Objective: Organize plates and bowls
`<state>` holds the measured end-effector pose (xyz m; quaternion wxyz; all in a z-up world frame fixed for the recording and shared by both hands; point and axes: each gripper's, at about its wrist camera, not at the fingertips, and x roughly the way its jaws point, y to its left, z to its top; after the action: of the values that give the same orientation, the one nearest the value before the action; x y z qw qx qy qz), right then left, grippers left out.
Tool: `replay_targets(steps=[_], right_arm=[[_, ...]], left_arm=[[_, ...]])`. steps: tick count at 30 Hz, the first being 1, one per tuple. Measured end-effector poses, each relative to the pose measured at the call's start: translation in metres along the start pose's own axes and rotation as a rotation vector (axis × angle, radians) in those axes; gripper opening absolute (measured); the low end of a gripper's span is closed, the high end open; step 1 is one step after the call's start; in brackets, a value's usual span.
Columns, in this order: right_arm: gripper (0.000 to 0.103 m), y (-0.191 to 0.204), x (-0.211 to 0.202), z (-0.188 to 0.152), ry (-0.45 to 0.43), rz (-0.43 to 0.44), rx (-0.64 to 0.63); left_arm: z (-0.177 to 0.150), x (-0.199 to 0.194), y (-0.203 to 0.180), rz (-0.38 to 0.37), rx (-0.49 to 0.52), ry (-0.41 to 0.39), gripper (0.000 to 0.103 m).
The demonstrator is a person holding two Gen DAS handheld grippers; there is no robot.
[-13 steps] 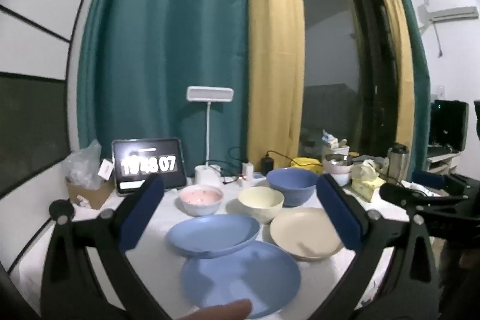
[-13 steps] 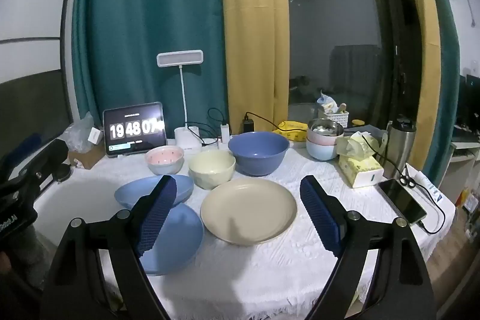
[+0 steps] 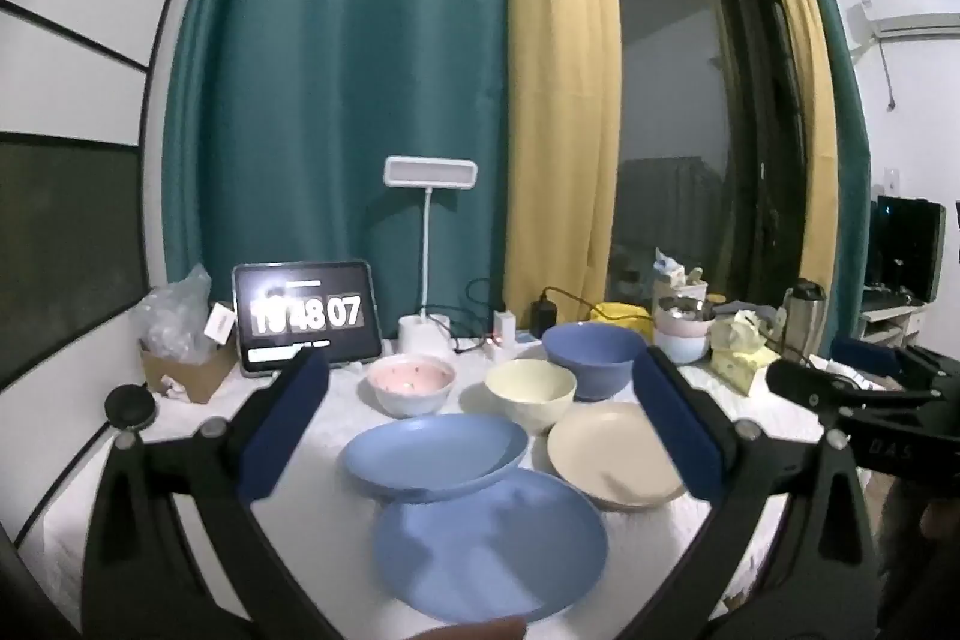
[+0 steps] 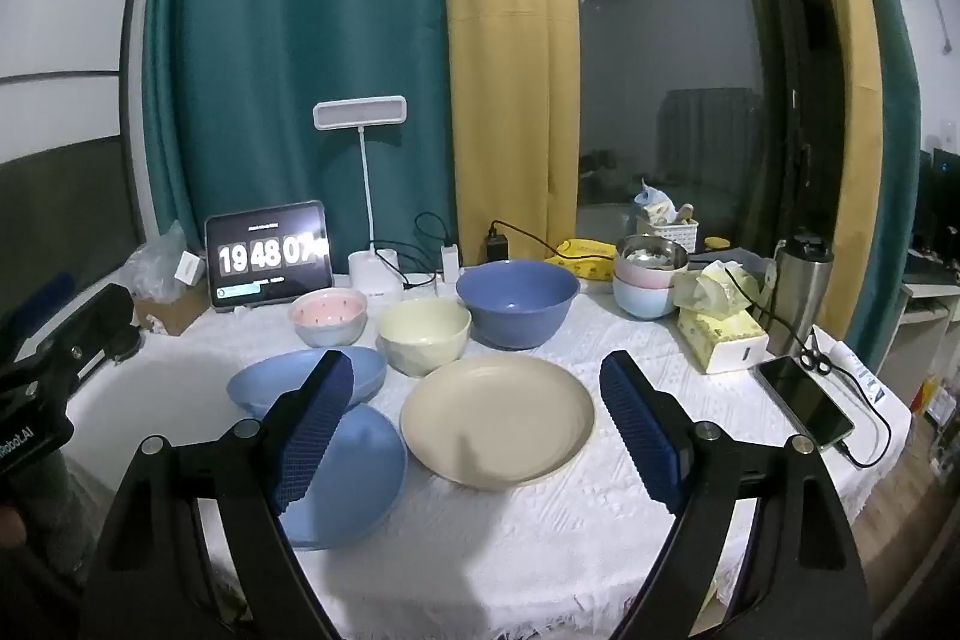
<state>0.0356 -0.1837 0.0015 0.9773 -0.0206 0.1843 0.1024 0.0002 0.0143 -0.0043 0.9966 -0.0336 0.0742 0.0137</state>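
On the white tablecloth lie a near flat blue plate (image 3: 489, 550) (image 4: 345, 472), a deeper blue plate (image 3: 435, 454) (image 4: 300, 379) behind it, and a beige plate (image 3: 606, 454) (image 4: 498, 418). Behind them stand a pink bowl (image 3: 411, 382) (image 4: 329, 316), a cream bowl (image 3: 531, 391) (image 4: 423, 334) and a large blue bowl (image 3: 594, 358) (image 4: 516, 301). My left gripper (image 3: 480, 424) is open and empty above the blue plates. My right gripper (image 4: 474, 412) is open and empty above the beige plate.
A tablet clock (image 4: 267, 256), a lamp (image 4: 360, 118) with chargers and cables line the back. Stacked bowls (image 4: 651, 274), a tissue box (image 4: 723, 334), a steel flask (image 4: 801, 292) and a phone (image 4: 804, 409) sit at right. A cardboard box (image 3: 186, 370) sits at left.
Both views have shifted only slightly. Nothing on the table has moved and both grippers stay open.
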Motion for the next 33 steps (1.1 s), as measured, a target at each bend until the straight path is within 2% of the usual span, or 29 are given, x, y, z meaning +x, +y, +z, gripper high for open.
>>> replay_targets(steps=[6,21,33], right_arm=[[0.088,-0.0017,0.0056,-0.0006,0.003,-0.002,-0.002],[0.088,0.0027,0.006,-0.0031,0.012,-0.002,-0.002],[0.088,0.0023,0.0064,-0.0026,0.016,-0.002,-0.002]], left_arm=[[-0.0015,0.0024,-0.0066,0.022,0.014,0.014,0.102],[-0.0009,0.0045,-0.0038,0.007,0.02,0.024,0.102],[-0.0003,-0.0017,-0.0027,0.027,0.013,0.004,0.102]])
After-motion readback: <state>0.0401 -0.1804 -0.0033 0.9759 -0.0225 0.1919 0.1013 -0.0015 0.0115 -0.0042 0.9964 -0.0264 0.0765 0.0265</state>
